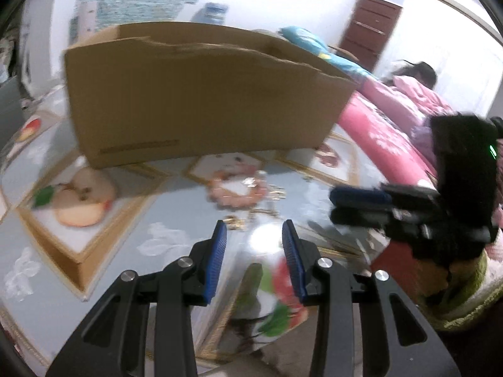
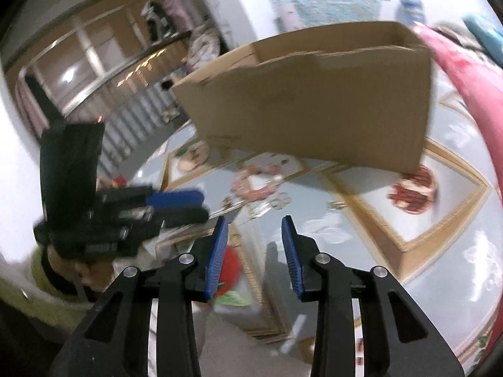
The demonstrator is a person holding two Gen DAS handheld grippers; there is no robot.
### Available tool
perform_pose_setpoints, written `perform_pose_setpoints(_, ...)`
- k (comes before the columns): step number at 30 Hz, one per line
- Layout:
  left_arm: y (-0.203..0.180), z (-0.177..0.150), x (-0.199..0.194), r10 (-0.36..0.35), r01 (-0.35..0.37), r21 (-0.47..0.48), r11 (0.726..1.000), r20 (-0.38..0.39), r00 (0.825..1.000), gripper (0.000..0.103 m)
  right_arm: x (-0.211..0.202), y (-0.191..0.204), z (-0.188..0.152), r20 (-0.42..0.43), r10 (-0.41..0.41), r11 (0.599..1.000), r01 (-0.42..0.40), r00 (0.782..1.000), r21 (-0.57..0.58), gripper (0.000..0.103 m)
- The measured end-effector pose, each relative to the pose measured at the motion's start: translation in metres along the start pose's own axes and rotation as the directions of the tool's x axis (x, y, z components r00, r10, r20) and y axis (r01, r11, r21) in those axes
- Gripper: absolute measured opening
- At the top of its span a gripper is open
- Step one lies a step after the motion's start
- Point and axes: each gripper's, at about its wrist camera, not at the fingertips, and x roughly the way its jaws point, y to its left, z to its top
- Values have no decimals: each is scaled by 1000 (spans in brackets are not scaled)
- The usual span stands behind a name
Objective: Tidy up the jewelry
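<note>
On the glossy fruit-print tablecloth lies a pink beaded bracelet, with small gold jewelry pieces scattered around it. My left gripper hovers just short of those pieces, open, with nothing between its blue pads. In the right wrist view the bracelet lies ahead of my right gripper, which is also open and empty. More gold pieces lie to its right. Each gripper shows side-on in the other's view: the right gripper and the left gripper. Everything is motion-blurred.
An open-topped cardboard box stands just behind the jewelry. Pink bedding borders the table on the right, and a person in pink lies on it. A water bottle stands behind the box. The table's near edge runs below the grippers.
</note>
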Motion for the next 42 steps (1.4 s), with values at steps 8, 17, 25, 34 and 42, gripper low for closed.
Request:
perform_pose_setpoints(8,18,-3,-7,38,-37,-42,998,12,999,36,30,33,-9,-31,-113,978,106,993,-178,19)
perform_pose_setpoints(17,19,-2,-4,29,-29,-40,999,10,1000,36,39,42,-15,-14,-199,951,190,980,-244,14)
perform_pose_setpoints(25,20,-2,-5,32,-31,-41,999,10,999,36,37,42,-16,3,-207,947,202,978,-249,3)
perform_pose_setpoints(34,18,-1,-3,36,-36,-31,999,7,999,36,34,34,-13,11,-219,949,216,976,-229,0)
perform_pose_setpoints(42,17,-1,-3,37,-37,-28,999,5,999,36,24,7,-4,25,-254,960,255,967,-113,4)
